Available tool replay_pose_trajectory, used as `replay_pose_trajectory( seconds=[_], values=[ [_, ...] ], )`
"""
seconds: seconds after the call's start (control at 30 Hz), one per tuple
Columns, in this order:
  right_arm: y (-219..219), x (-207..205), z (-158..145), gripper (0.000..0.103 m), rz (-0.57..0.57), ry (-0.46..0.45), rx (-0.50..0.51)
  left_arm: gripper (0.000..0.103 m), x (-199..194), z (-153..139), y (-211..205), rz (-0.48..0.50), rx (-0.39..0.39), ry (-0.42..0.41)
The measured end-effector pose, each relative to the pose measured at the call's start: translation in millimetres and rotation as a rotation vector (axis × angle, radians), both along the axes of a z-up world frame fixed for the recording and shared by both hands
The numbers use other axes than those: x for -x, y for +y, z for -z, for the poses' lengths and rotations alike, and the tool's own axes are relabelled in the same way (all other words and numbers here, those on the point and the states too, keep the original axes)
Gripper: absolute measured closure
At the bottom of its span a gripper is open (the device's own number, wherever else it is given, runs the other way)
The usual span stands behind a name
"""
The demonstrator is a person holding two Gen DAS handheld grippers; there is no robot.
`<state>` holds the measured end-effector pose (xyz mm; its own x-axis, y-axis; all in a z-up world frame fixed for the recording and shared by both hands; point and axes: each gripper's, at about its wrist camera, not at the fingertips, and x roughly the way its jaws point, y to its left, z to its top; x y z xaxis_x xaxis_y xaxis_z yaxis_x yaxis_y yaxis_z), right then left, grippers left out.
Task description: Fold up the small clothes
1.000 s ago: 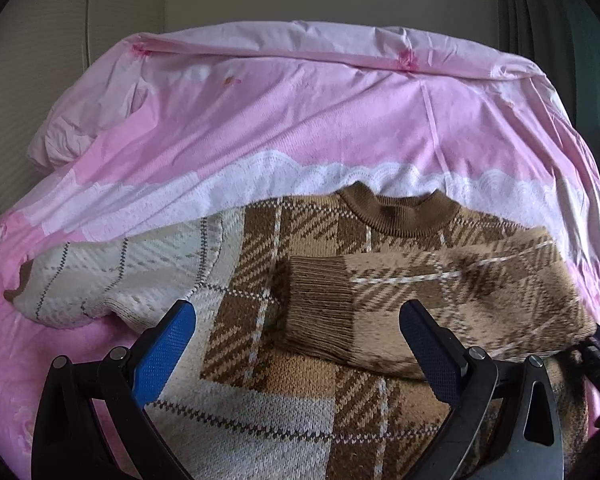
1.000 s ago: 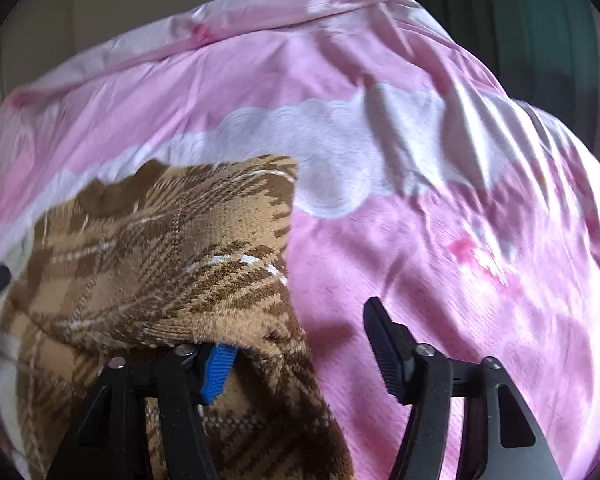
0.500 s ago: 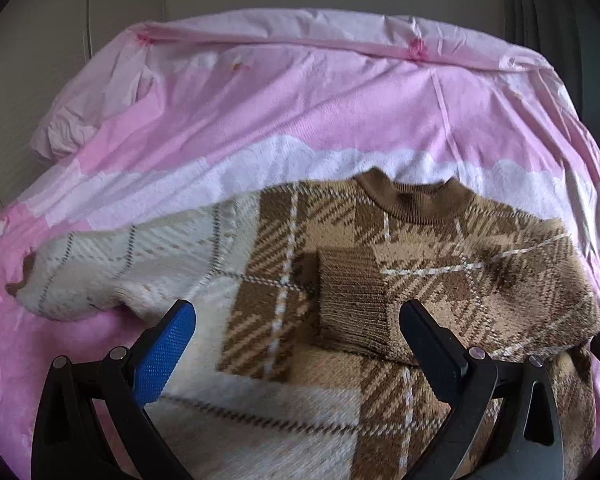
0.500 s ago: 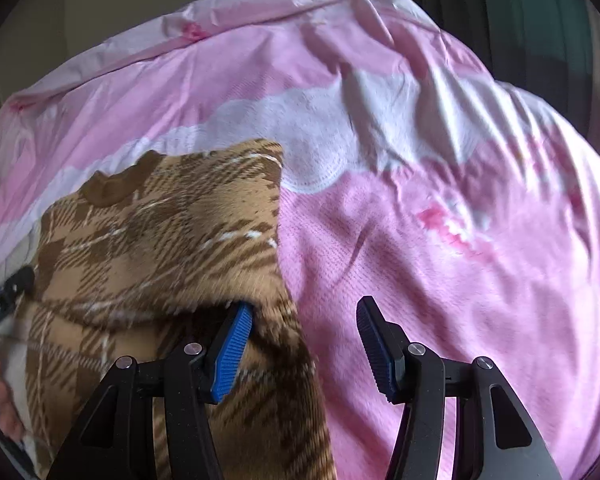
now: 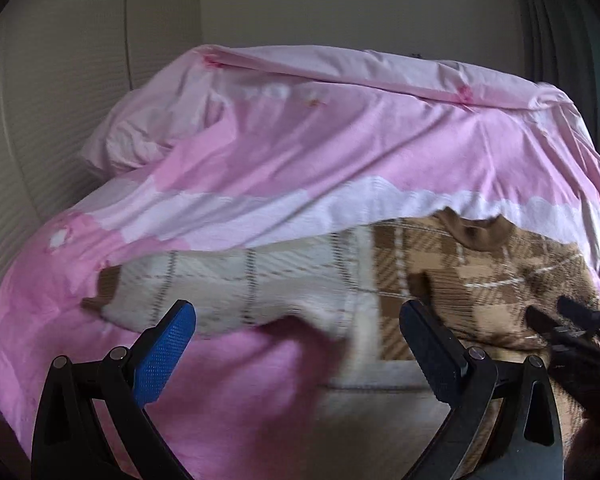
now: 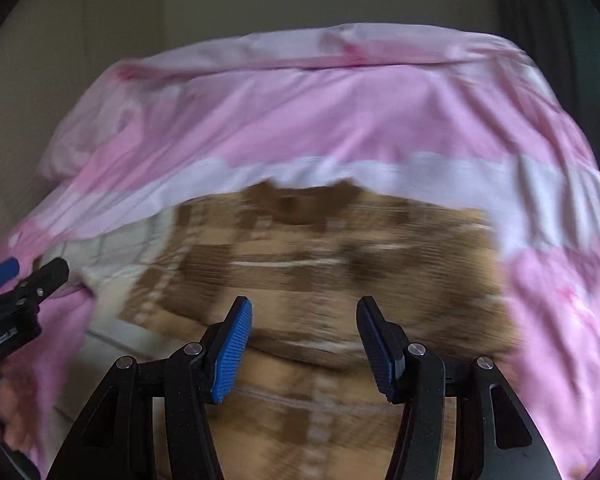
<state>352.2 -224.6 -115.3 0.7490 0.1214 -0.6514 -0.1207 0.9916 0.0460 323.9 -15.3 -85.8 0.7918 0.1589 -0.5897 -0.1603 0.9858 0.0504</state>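
A brown and cream plaid sweater point(image 5: 480, 276) lies flat on a pink bed cover point(image 5: 300, 152), collar away from me. Its cream left sleeve point(image 5: 240, 292) stretches out to the left. The right sleeve is folded across the body, its ribbed cuff point(image 5: 420, 284) near the middle. My left gripper point(image 5: 298, 318) hangs open above the cream sleeve's armpit, holding nothing. In the right wrist view the sweater point(image 6: 340, 264) is blurred, and my right gripper point(image 6: 305, 312) is open over the middle of its body with nothing between the fingers. Each gripper shows at the edge of the other's view.
The pink cover point(image 6: 300, 120) with a white scalloped band spreads over the whole bed and bunches at the far left. A pale wall point(image 5: 340, 0) stands behind it and a dark curtain point(image 5: 560, 40) at the right.
Both grippers have drawn back and swung left. The right gripper left the sweater's right edge, where fabric covered one finger, and now sits over the body. The left now faces the cream sleeve.
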Motion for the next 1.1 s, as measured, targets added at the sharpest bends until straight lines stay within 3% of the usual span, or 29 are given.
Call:
replay_pose_trajectory(
  seconds=[0.2,0.5,0.6,0.7,0.73,1.0,1.1],
  values=[
    [58,-23,22,0.047,-0.054,0.051,0.048,0.000,-3,6,35,-0.031,0.014,0.007],
    [87,-30,40,0.047,-0.057,0.070,0.151,0.000,-5,23,66,-0.060,0.055,0.025],
    [87,-34,44,0.058,-0.049,0.075,0.149,0.000,-6,27,69,-0.059,0.062,0.032],
    [84,-35,43,0.078,-0.043,0.064,0.108,0.000,-6,28,73,-0.062,0.067,0.031],
    [86,-36,42,0.088,-0.039,0.057,0.102,0.000,-6,28,75,-0.063,0.069,0.031],
    [104,-40,20,0.092,-0.070,0.000,0.036,0.000,-4,21,93,-0.087,0.076,0.014],
    [119,-44,28,0.092,-0.117,0.055,0.018,0.000,-3,21,96,-0.094,0.077,0.016]
  ],
)
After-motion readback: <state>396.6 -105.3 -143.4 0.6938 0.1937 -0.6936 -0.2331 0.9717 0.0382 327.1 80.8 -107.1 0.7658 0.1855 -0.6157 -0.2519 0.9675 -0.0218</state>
